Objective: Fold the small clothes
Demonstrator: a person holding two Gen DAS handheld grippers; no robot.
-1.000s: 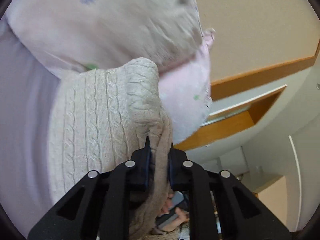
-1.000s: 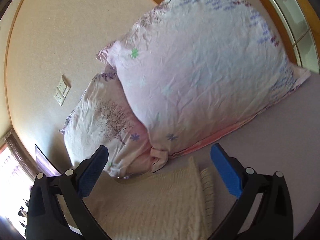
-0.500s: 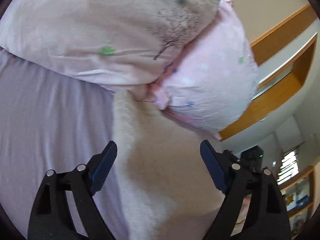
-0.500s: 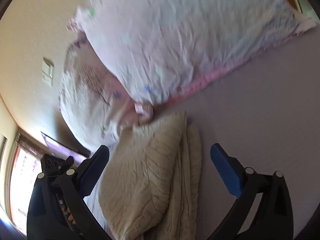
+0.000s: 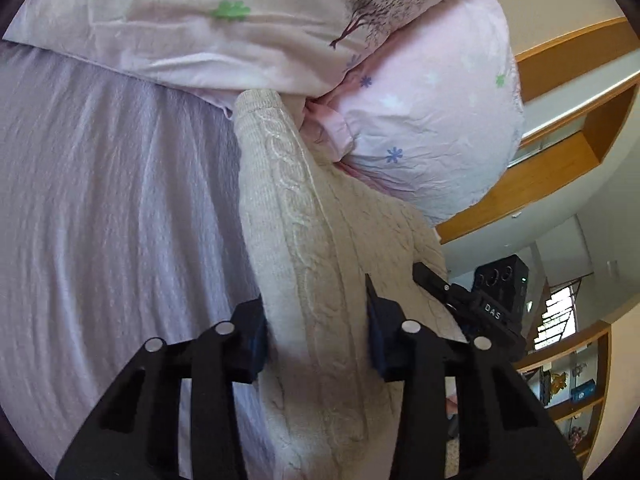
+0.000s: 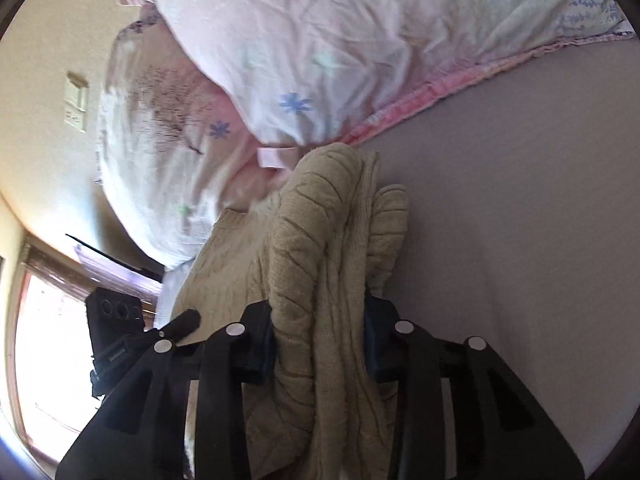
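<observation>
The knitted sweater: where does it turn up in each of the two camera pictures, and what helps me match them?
Left wrist view: the sweater runs from bottom centre up to the pillows, between the left tongs.
Right wrist view: the sweater is bunched at centre, between the right tongs.
Shared landmark: the pillow with blue flowers, touching the sweater's far end.

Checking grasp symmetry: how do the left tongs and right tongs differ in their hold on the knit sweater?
Left tongs straddle one flat knit edge of the sweater; right tongs straddle a thicker bunch of folds. Lilac sheet lies left of the left tongs, right of the right. Both are closed on the sweater.
</observation>
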